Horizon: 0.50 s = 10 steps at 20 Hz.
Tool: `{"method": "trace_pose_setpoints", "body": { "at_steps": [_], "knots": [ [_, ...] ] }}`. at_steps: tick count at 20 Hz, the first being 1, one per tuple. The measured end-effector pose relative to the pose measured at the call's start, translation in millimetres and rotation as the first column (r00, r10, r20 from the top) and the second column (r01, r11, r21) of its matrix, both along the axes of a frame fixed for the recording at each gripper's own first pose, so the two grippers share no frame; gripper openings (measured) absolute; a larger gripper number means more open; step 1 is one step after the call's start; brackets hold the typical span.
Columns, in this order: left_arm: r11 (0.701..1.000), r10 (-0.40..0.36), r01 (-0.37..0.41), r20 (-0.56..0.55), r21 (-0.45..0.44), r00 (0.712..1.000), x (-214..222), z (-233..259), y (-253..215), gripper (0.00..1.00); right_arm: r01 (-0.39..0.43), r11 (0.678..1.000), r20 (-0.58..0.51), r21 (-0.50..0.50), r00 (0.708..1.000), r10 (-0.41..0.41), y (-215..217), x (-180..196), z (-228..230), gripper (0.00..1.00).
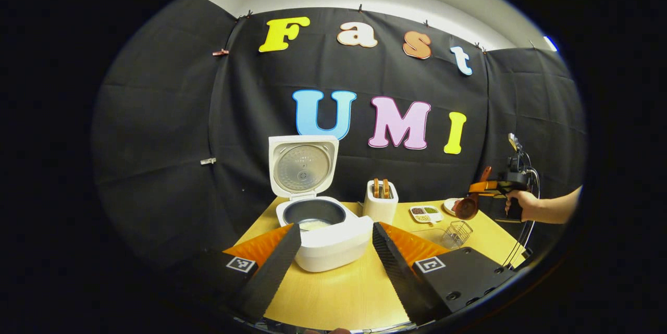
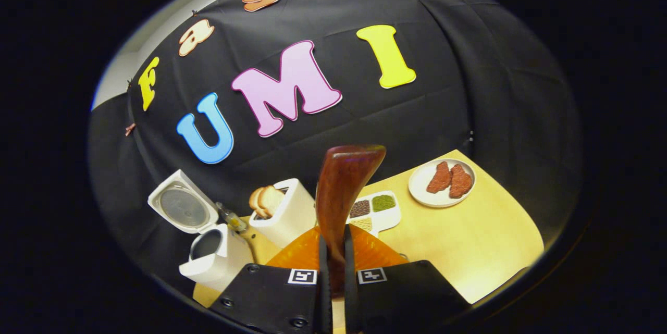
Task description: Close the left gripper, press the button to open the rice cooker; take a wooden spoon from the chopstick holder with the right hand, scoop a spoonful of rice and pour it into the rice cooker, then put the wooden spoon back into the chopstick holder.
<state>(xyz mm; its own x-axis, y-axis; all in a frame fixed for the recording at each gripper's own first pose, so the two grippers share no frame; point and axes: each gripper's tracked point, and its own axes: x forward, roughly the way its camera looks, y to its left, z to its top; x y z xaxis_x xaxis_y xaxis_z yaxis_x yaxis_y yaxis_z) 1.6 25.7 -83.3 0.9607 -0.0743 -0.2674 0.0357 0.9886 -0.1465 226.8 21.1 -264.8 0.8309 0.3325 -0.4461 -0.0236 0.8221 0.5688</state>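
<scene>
The white rice cooker (image 1: 333, 243) stands open on the yellow table, its lid (image 1: 303, 166) upright. White rice lies in its dark inner pot (image 1: 314, 215). My left gripper (image 1: 336, 271) is open and hangs in front of the cooker, clear of it. At the far right a hand (image 1: 521, 205) holds my right gripper (image 1: 487, 188), with the wooden spoon (image 1: 466, 207) hanging from it, bowl down. In the right gripper view my right gripper (image 2: 333, 266) is shut on the wooden spoon (image 2: 341, 188). The cooker (image 2: 208, 253) sits low on the left there. A wire chopstick holder (image 1: 459, 231) stands below the spoon.
A white toaster (image 1: 380, 202) with two brown slices stands right of the cooker. Behind it are a compartment dish of grains (image 1: 425, 213) (image 2: 378, 208) and a white plate (image 2: 458, 193) with two reddish pieces. The table's right edge (image 2: 526, 261) lies near the plate.
</scene>
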Motion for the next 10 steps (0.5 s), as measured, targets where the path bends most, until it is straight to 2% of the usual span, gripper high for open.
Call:
{"method": "trace_pose_setpoints", "body": {
  "at_steps": [4,10],
  "knots": [
    [1.0,0.003,-0.003,-0.013,0.011,1.0,6,1,-6,0.95,-0.032,0.996,-0.05,-0.088,0.998,0.028,-4,1,-49,0.14],
    [0.999,0.011,-0.01,-0.043,0.033,0.999,7,-14,-7,0.95,-0.044,0.993,-0.112,-0.112,0.993,0.032,11,1,-97,0.14]
  ]
}}
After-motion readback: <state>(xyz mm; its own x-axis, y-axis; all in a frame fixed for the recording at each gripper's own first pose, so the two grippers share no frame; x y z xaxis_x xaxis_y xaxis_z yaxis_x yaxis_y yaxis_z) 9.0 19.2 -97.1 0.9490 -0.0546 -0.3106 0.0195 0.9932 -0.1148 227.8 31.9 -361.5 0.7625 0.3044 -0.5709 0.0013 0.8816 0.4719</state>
